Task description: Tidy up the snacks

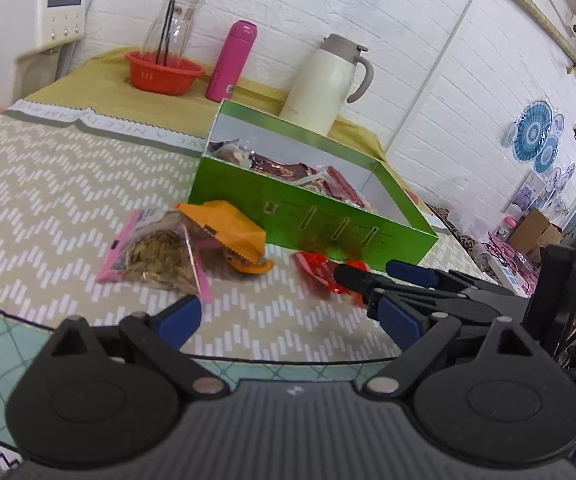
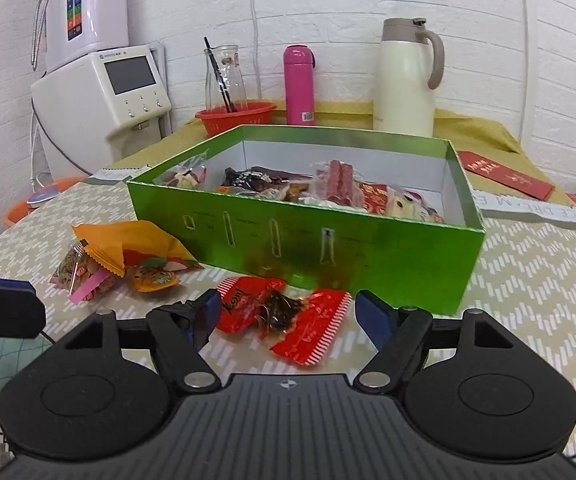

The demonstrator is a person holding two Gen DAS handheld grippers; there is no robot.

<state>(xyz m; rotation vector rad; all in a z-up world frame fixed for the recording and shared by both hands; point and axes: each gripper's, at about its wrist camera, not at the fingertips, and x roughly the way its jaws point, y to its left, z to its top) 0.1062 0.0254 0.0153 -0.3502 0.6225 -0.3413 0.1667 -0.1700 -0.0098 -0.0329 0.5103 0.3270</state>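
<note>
Left gripper [image 1: 292,318] jaws spread wide, nothing between them. Right gripper [image 2: 288,312] also spread, straddling red snack packets [image 2: 284,316] lying on the tablecloth [image 2: 528,280] just before the green box [image 2: 368,256]. Box contents partly hidden by its front wall; packet print unreadable. Orange packet [image 2: 128,248] overlaps the pink one [image 1: 152,248].

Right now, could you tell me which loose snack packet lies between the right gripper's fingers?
The red packet, in front of the green box; the orange and pink packets lie further left.

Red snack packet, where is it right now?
In the right wrist view the red snack packet lies on the tablecloth, just in front of the green box, between the open fingers of the right hand-held gripper.
</note>
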